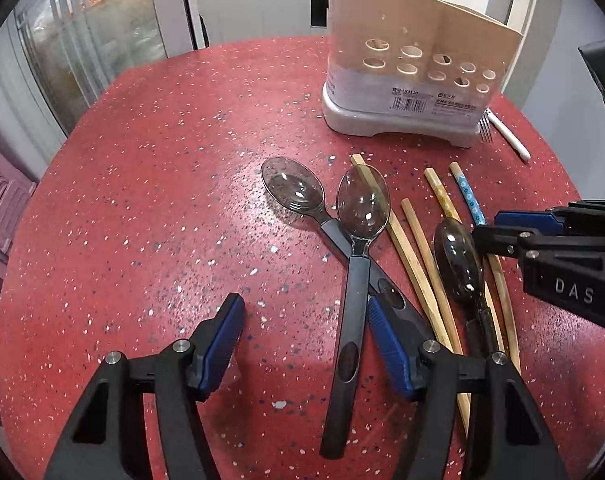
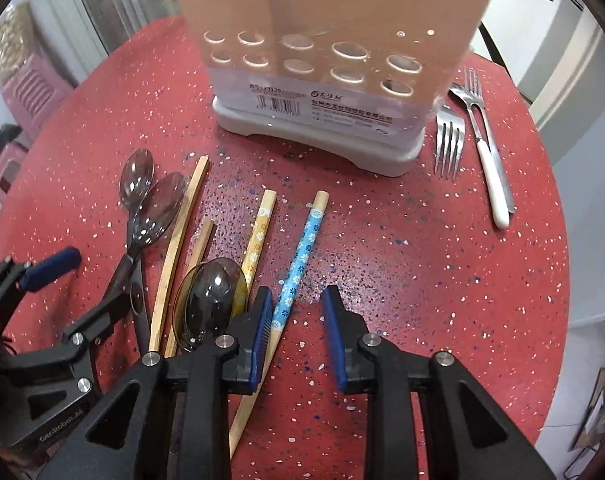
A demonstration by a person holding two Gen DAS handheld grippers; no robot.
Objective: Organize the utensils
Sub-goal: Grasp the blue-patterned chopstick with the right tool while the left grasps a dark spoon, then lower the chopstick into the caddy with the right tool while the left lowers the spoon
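Observation:
A beige utensil holder [image 1: 414, 60] with round holes stands at the far side of the red table [image 1: 142, 200]; it also shows in the right wrist view [image 2: 322, 60]. Two clear grey spoons [image 1: 362, 208] with dark handles lie crossed before my open, empty left gripper [image 1: 302, 328]. A third dark spoon [image 2: 210, 300] lies on several chopsticks [image 2: 298, 260], just left of my open, empty right gripper [image 2: 298, 320]. The blue flowered chopstick runs between the right fingers.
Two forks [image 2: 448, 148] and a white-handled utensil [image 2: 490, 168] lie right of the holder. The table edge curves close on the right. A pink stool [image 2: 30, 88] stands beyond the left edge.

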